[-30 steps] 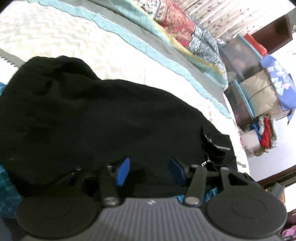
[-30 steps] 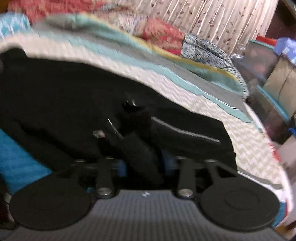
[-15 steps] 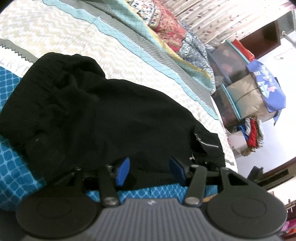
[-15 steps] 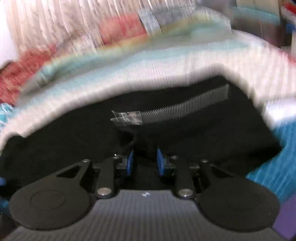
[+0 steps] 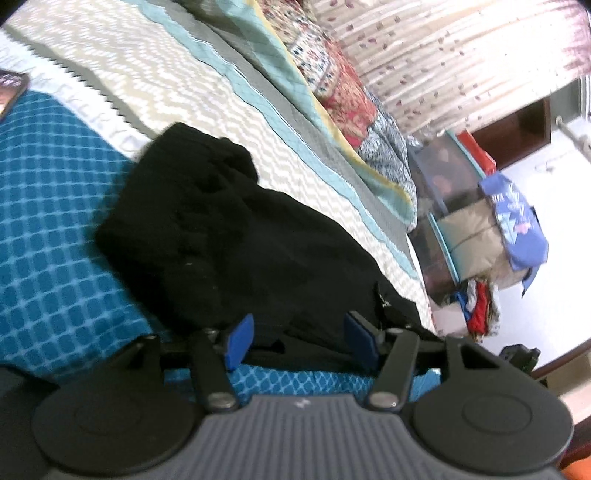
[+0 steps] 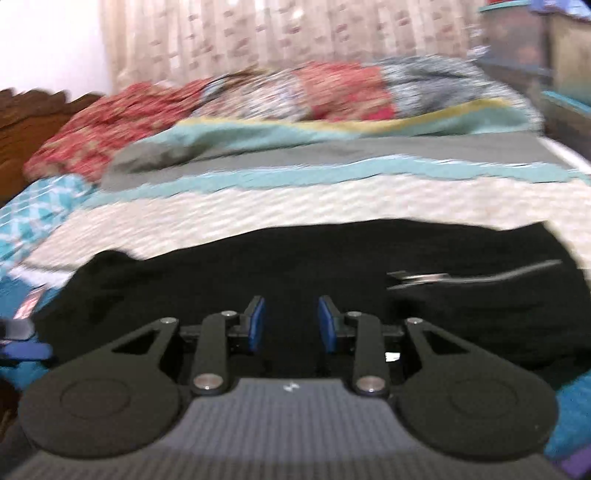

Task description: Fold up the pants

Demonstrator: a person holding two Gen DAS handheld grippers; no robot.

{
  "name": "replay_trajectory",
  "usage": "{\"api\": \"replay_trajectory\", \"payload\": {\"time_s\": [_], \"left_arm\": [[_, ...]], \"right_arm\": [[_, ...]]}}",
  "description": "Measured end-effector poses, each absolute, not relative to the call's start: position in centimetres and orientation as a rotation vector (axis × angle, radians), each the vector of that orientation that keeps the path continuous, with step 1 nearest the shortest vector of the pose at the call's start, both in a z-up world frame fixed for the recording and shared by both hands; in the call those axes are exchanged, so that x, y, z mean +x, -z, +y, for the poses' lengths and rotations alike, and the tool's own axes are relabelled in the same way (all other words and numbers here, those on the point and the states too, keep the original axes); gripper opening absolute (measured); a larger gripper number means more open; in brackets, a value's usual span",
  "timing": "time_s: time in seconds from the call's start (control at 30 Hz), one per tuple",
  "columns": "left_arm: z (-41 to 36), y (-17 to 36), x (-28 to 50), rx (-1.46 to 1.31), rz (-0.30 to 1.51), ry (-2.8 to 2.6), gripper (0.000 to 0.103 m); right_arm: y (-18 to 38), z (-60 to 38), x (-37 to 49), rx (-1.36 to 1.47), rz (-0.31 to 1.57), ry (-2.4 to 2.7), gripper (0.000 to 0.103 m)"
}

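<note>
While both grippers hover at the near edge, the black pants (image 5: 236,251) lie bunched in a soft, lumpy heap on the bed (image 5: 155,88), partly on a teal grid-print cover (image 5: 48,206) and partly on a cream zigzag-woven spread (image 6: 295,206). Fabric looks matte and thick, knit-like, with rounded folds at the far end. Left gripper (image 5: 301,341): blue-padded fingers (image 5: 240,339) spread wide, nothing between them, tips just over the pants' near hem. Right gripper (image 6: 291,323): blue fingers (image 6: 256,323) parted a moderate gap, empty, black cloth right under them; contact can't be told, view is motion-blurred. A silvery metal zipper (image 6: 480,277) runs along the pants to the right of those fingers. Behind: a grey and aqua quilted blanket (image 6: 332,155), a red floral patchwork quilt (image 6: 221,96), a pale leaf-print pleated curtain (image 6: 277,33). Clear plastic storage bins (image 5: 454,192) stacked beside the bed, a blue bag (image 5: 517,225) draped on them.
</note>
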State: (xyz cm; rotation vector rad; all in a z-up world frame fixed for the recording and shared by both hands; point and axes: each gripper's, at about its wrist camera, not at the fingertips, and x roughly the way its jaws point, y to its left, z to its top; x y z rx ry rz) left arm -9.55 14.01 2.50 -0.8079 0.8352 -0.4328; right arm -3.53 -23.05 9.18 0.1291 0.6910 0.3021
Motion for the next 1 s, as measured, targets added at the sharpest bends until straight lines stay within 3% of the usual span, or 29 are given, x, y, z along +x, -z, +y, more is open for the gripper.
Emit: {"api": "replay_trajectory", "payload": {"time_s": [0.13,0.27,0.37,0.6,1.0], "left_arm": [[16.2,-1.9,-10.4,-0.859,0.808,0.375,0.064],[17.9,-0.8,-10.3,-0.938,0.798,0.300,0.082],[18.3,-0.1,-9.0,-0.960,0.805,0.287,0.084],[18.4,2.0,-5.7,-0.993,0.819,0.239,0.100],[19.4,-0.6,-8.3,-0.903,0.763,0.180,0.100]], "right_arm": [[-8.7,-19.9,-2.5,0.186,0.752,-0.409,0.035],[-8.0,-17.4,-2.5,0.231,0.836,-0.483,0.035],[-4.8,-16.2,-2.3,0.236,0.985,-0.479,0.034],[-4.6,-17.3,-2.8,0.309,0.960,-0.489,0.033],[-9.0,-13.7,-2.7,0.223,0.871,-0.653,0.033]]}}
